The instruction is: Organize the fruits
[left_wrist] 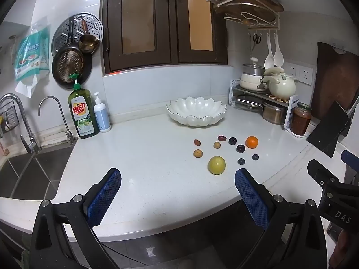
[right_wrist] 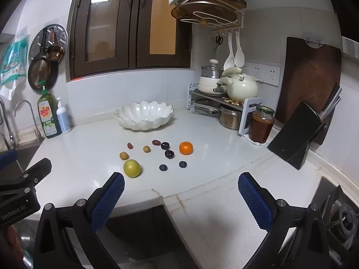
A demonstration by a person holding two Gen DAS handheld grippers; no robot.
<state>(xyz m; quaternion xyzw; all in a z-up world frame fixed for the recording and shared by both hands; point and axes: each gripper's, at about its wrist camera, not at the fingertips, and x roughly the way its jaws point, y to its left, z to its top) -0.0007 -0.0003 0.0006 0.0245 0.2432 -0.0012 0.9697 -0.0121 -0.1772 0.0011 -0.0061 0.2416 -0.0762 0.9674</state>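
fruits, ten loose pieces, are lying on the white counter (left_wrist: 139, 157) in front of the scalloped white bowl (left_wrist: 196, 111), none yet inside it. nearest the viewer, the left gripper (left_wrist: 178, 177) is hovering over the counter's front edge with its blue pads spread wide and nothing between them; the right gripper (right_wrist: 181, 180) is doing the same, jaws fully apart and empty, well short of the bowl. next out, on the near side of the bowl, the yellow-green fruit (left_wrist: 216, 165) is sitting closest to both grippers, with two blueberries (left_wrist: 241, 161) just to its right. further toward the bowl, two brownish fruits (left_wrist: 198, 153), two dark plums (left_wrist: 240, 148), a reddish fruit (left_wrist: 221, 137) and the orange mandarin (left_wrist: 252, 142) are lying scattered, apart from one another. the bowl is standing empty behind them all, with the dish soap bottle (left_wrist: 82, 112) well to its left and the glass jar (left_wrist: 300, 118) to its right.

risk, as a judgement: every piece is round and resting free on a smooth surface, so an off-centre closing of the pads would likely squirt it sideways into its neighbours or toward the counter's edge. the blueberries are looking small and soft; a hard squeeze could crush them. reaching past the near fruit for a far one could knock the near one rolling.
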